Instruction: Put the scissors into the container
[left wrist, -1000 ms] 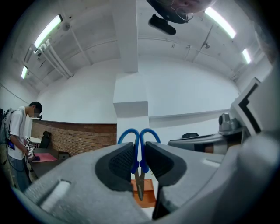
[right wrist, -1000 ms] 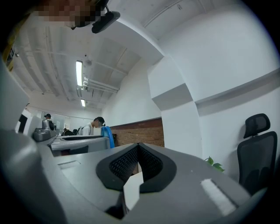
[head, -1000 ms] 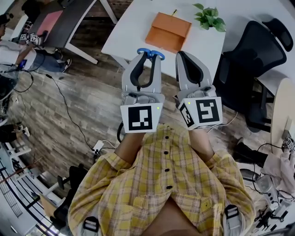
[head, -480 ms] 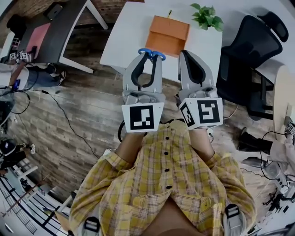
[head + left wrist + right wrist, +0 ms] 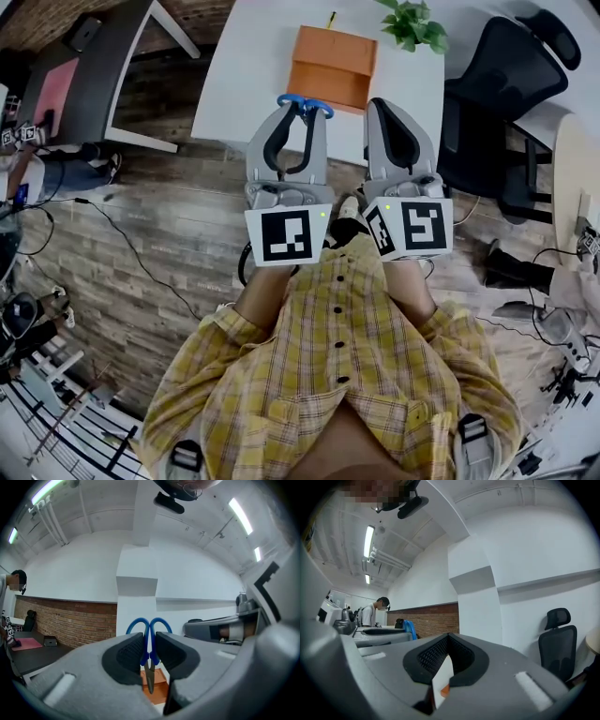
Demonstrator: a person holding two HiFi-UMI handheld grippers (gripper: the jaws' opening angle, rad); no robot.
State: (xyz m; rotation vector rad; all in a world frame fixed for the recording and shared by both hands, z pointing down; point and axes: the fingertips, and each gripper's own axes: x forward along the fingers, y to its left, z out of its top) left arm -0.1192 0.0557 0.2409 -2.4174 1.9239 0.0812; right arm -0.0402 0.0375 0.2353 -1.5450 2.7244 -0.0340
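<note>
My left gripper [image 5: 304, 111] is shut on blue-handled scissors [image 5: 305, 101], held up in front of the person's chest. In the left gripper view the scissors [image 5: 149, 639] stand between the pads of the left gripper [image 5: 149, 656], handle loops above them and blades pointing down. The orange container [image 5: 333, 66] lies on the white table [image 5: 244, 66] just beyond the gripper tips. My right gripper [image 5: 384, 111] is beside the left one, shut with nothing held. In its own view the right gripper [image 5: 447, 641] has its pads touching, and the scissors handle [image 5: 410, 629] shows at the left.
A potted plant [image 5: 411, 23] sits at the table's far right corner. A black office chair [image 5: 492, 103] stands right of the table. A dark desk [image 5: 89, 66] is at the left. Cables [image 5: 122, 234] run over the wooden floor. A person [image 5: 11, 602] stands far left.
The table and the orange container have slid up and slightly left in the head view. Both grippers keep the same pose, the left still shut on the scissors.
</note>
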